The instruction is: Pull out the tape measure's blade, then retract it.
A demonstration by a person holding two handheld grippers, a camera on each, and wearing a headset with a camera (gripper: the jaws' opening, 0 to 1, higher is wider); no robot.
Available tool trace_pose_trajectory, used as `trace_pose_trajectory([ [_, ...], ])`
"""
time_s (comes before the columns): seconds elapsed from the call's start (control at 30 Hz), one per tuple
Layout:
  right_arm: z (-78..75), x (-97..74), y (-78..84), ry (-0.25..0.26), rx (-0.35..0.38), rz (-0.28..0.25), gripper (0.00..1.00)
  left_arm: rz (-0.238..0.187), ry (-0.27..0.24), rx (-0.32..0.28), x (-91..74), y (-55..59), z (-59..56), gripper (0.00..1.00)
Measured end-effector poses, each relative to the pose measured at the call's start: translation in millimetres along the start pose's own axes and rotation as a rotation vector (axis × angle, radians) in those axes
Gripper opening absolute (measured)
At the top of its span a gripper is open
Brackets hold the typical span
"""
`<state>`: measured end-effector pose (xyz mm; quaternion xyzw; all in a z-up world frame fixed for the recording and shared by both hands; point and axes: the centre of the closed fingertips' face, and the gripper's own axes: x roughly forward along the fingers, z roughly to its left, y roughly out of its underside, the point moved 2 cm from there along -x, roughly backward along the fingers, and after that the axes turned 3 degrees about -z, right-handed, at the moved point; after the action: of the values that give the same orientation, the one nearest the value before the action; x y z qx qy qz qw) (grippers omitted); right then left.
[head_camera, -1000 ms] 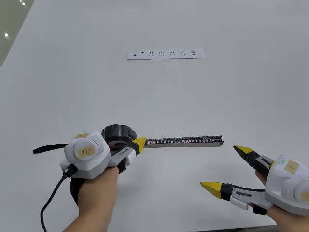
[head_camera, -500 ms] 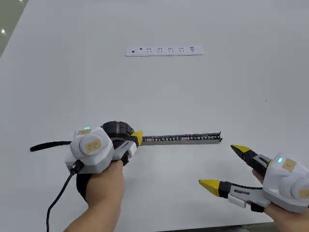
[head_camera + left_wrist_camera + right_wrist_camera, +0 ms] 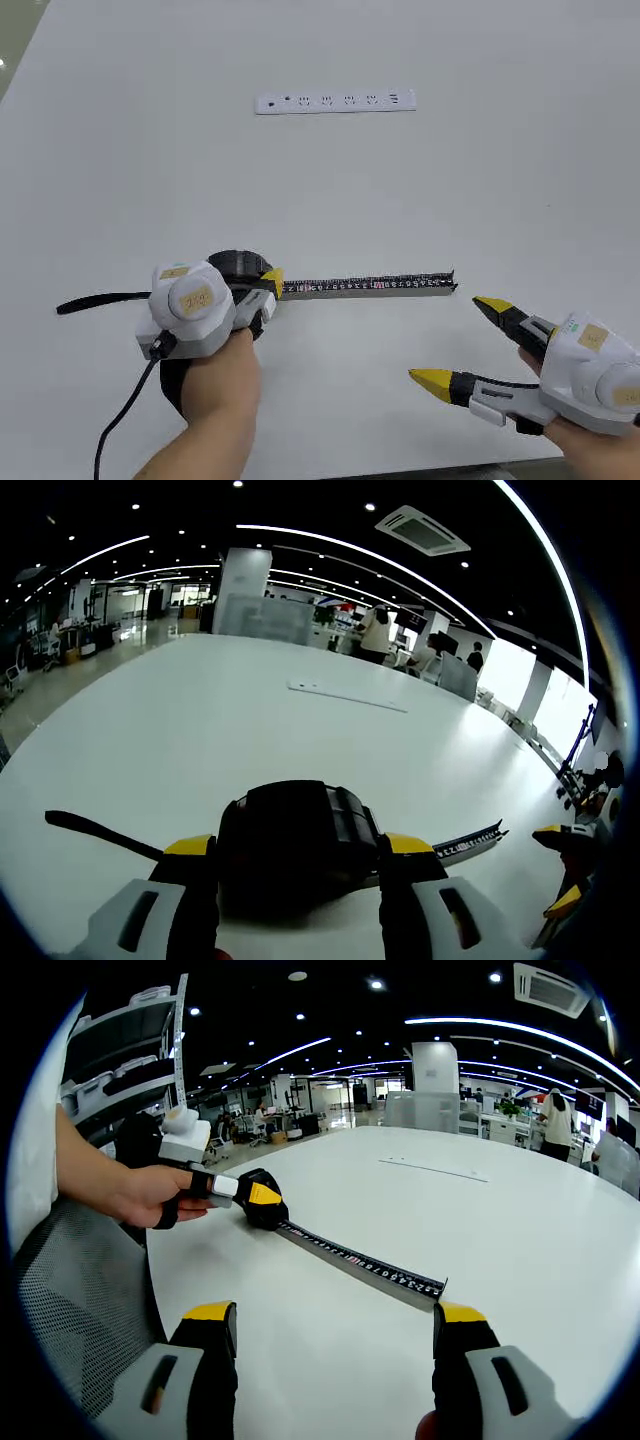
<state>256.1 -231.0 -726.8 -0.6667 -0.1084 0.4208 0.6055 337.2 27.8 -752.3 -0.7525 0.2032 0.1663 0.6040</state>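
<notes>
The black tape measure (image 3: 238,267) lies on the white table (image 3: 330,190), and my left gripper (image 3: 258,292) is shut on its case. In the left gripper view the case (image 3: 295,840) sits between the yellow-tipped fingers (image 3: 190,846). The blade (image 3: 370,286) is pulled out to the right and lies flat on the table, its hook end free. My right gripper (image 3: 460,340) hovers open just right of and nearer than the blade's tip, holding nothing. From the right gripper view, the blade (image 3: 360,1260) runs from the case (image 3: 262,1200) toward the gap between the open fingers (image 3: 210,1312).
A white power strip (image 3: 335,101) lies farther back on the table. The tape's black wrist strap (image 3: 95,302) trails left of the case. A black cable (image 3: 120,420) hangs from the left gripper. The table's near edge runs just below the right gripper.
The left gripper and the case have slid a little to the left, so slightly more blade shows. The right gripper has stayed open near the blade's tip.
</notes>
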Motion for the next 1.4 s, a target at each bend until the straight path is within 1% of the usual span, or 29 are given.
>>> trace_pose_trajectory([
  [0.3,-2.3,0.2,0.6,0.002,-0.005,0.002,0.76,0.009,0.0,0.001,1.6,0.2,0.0,0.63],
  [0.43,-9.3,1.2,2.6,0.008,-0.019,0.017,0.74,0.019,0.008,0.002,2.2,0.7,0.2,0.62],
  [0.53,-13.2,2.1,1.8,0.004,-0.022,0.024,0.74,0.019,0.011,0.004,1.8,1.0,-0.2,0.62],
  [0.67,-22.6,5.0,2.3,0.008,-0.047,0.044,0.72,0.02,0.013,-0.001,1.9,1.1,-0.3,0.62],
  [0.77,-29.5,7.2,1.7,0.006,-0.048,0.048,0.72,0.021,0.015,-0.002,1.8,1.2,-0.5,0.62],
  [0.87,-33.6,10.2,5.4,-0.01,-0.072,0.067,0.71,0.022,0.016,-0.004,1.8,1.4,-0.5,0.62],
  [0.97,-41.2,12.6,9.6,-0.021,-0.075,0.084,0.7,0.021,0.017,-0.008,2.0,1.5,-0.4,0.62],
  [1.03,-48.1,13.3,13.0,-0.019,-0.08,0.096,0.69,0.024,0.018,-0.011,2.0,1.6,-0.5,0.63],
  [1.13,-58.5,15.0,17.6,-0.024,-0.068,0.109,0.69,0.025,0.021,-0.013,2.8,1.7,-0.1,0.63],
  [1.27,-65.1,18.9,19.1,-0.034,-0.07,0.122,0.67,0.027,0.022,-0.015,3.0,1.7,-0.3,0.63],
  [1.33,-69.5,21.9,20.3,-0.038,-0.082,0.126,0.64,0.028,0.022,-0.016,3.1,1.9,-0.4,0.63],
  [1.4,-72.1,25.0,20.2,-0.049,-0.079,0.122,0.63,0.027,0.021,-0.016,3.1,2.0,-0.5,0.63],
])
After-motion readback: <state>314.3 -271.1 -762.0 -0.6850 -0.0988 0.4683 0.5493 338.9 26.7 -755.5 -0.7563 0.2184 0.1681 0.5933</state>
